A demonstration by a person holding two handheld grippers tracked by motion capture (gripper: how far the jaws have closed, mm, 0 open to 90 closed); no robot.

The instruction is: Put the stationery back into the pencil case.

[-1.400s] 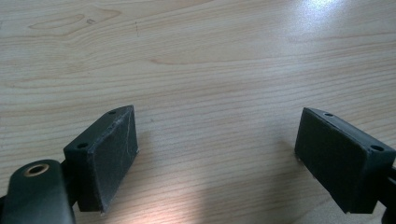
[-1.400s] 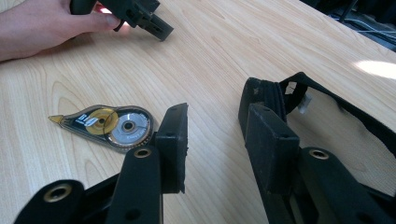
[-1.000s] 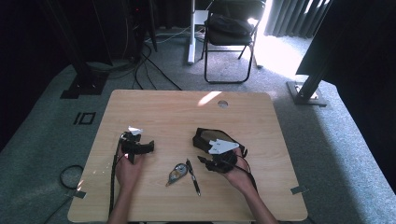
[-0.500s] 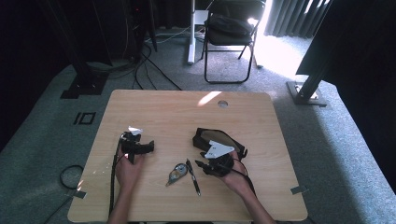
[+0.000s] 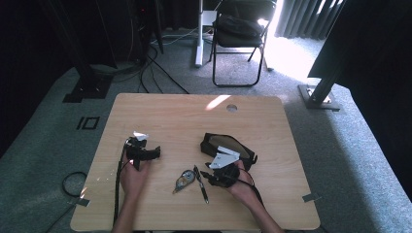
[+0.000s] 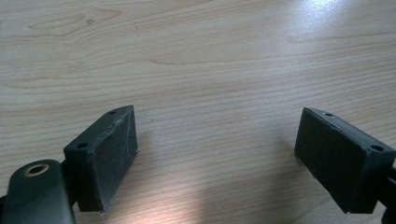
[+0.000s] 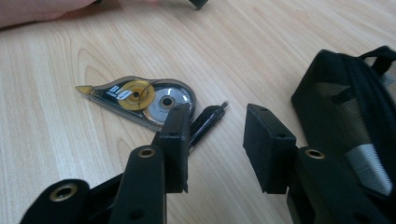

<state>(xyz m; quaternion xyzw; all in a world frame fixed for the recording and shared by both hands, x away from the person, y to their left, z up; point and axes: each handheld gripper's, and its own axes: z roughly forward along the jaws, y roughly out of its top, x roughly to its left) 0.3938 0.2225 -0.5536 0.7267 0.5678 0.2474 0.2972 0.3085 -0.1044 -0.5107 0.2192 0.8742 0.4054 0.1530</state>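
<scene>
Your right gripper (image 5: 210,175) sits low, right of centre in the high view, jaws partly open and holding nothing; they've just been closing a little, with bare wood in the gap. In the right gripper view the black pen (image 7: 205,123) lies just past the left jaw, partly hidden by it, not between the pads, so no grip yet. Correction tape dispenser (image 7: 137,99) lies at centre-left of that view, right beside the pen, possibly touching it; can't tell. In the high view both sit at lower centre, dispenser (image 5: 183,180) left of the pen (image 5: 200,183), right gripper just to their right. Black mesh pencil pouch (image 5: 228,148) lies open above the right gripper at centre-right; in the right gripper view its mesh wall (image 7: 336,107) fills the right edge, and something pale shows inside, too blurred to name. Your left gripper (image 5: 154,154) rests at centre-left of the high view, well apart from the items, jaws wide open over bare surface (image 6: 196,60), nothing held. Progress reads as early: this looks like packing the pouch, both loose items are out on the surface, nothing lifted. Left, as I judge it: slide the right jaws over the pen, close, carry it into the pouch, then do the dispenser.
</scene>
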